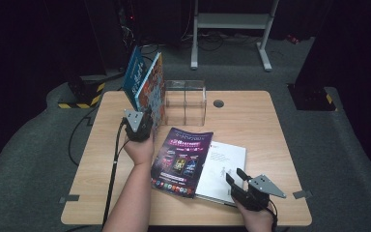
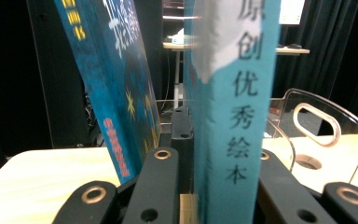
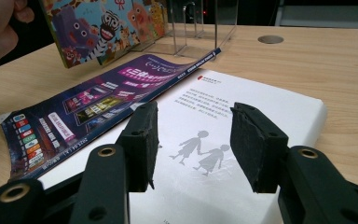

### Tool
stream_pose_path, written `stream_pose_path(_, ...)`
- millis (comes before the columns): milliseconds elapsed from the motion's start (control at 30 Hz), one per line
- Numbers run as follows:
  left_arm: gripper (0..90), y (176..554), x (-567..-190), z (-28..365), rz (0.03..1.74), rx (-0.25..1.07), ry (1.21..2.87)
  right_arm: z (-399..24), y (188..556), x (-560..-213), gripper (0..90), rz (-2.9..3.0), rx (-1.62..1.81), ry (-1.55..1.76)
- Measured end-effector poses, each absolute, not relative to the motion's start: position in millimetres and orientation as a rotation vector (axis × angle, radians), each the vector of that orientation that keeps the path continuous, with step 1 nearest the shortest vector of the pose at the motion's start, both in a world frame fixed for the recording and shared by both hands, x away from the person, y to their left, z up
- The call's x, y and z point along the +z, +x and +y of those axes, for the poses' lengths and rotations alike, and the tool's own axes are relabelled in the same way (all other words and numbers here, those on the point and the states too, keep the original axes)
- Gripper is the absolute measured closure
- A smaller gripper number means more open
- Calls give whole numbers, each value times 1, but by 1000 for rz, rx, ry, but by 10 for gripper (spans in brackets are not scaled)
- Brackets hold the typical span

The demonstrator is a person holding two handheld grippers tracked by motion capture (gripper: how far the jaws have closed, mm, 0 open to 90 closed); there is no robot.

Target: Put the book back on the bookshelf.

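At the left of the counter (image 1: 251,104), a blue book (image 1: 134,75) stands on edge and leans back over the counter's far left edge. Just right of it stands the picture book (image 1: 153,89), also upright, its cartoon-animal cover facing right; the left gripper (image 1: 142,126) has it by the near edge. In the left gripper view the jaws are clamped on this book's teal spine (image 2: 233,140), which rises between them with a column of printed characters. Beside the picture book, further right, sits a clear acrylic book holder (image 1: 185,101) with dividers, near the far edge. A round cable hole (image 1: 218,103) lies in the counter just right of the holder.

Nearer the person, a purple magazine (image 1: 181,162) lies flat, its right edge overlapping a white book (image 1: 224,169) that also lies flat. At the right, the right gripper (image 1: 236,178) hovers low over the white book's near corner. In the right gripper view its jaws stand apart with nothing between them, the white cover (image 3: 242,102) with its small grey figure drawing showing through the gap.
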State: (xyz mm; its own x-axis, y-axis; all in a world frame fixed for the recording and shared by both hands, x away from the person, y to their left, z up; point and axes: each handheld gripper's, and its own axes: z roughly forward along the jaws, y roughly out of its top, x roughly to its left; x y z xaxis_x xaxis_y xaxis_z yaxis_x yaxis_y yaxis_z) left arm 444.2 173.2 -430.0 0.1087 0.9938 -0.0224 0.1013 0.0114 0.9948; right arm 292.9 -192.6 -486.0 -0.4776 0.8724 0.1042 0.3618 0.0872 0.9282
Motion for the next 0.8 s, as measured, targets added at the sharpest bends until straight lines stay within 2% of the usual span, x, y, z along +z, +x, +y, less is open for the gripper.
stream_pose_path(800,790,435,-438,193,1214,1008,1451,-190,293,-487,516,1902,1376,1206)
